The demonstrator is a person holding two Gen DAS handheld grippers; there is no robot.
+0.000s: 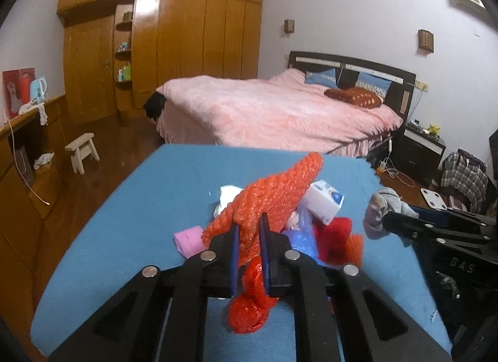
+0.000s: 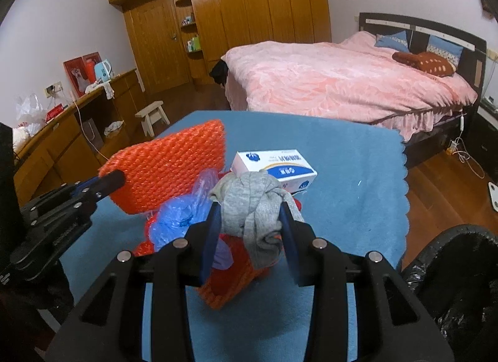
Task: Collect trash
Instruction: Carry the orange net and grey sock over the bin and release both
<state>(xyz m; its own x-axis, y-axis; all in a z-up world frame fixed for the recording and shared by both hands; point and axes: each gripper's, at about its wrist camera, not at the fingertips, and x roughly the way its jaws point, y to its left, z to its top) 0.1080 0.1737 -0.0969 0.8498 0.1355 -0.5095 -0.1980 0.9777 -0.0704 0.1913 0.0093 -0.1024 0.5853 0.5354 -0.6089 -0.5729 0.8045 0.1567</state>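
Note:
My left gripper [image 1: 250,221] is shut on a sheet of orange bubble wrap [image 1: 274,197], held above the blue table [image 1: 140,206]; the wrap also shows in the right wrist view [image 2: 174,165]. My right gripper [image 2: 251,209] is shut on a bunched grey cloth [image 2: 252,203], which also shows at the right in the left wrist view [image 1: 381,209]. Under them lies a pile: a white and blue box [image 2: 277,165], a crumpled blue plastic bag [image 2: 180,215], red wrapping [image 1: 334,237], a pink piece [image 1: 186,239] and white paper [image 1: 228,193].
A black bin with a bag liner [image 2: 460,271] stands at the table's right front corner. A pink bed [image 2: 342,81], wooden wardrobes [image 2: 249,19], a small stool [image 2: 152,117] and a long sideboard [image 2: 62,140] stand beyond the table.

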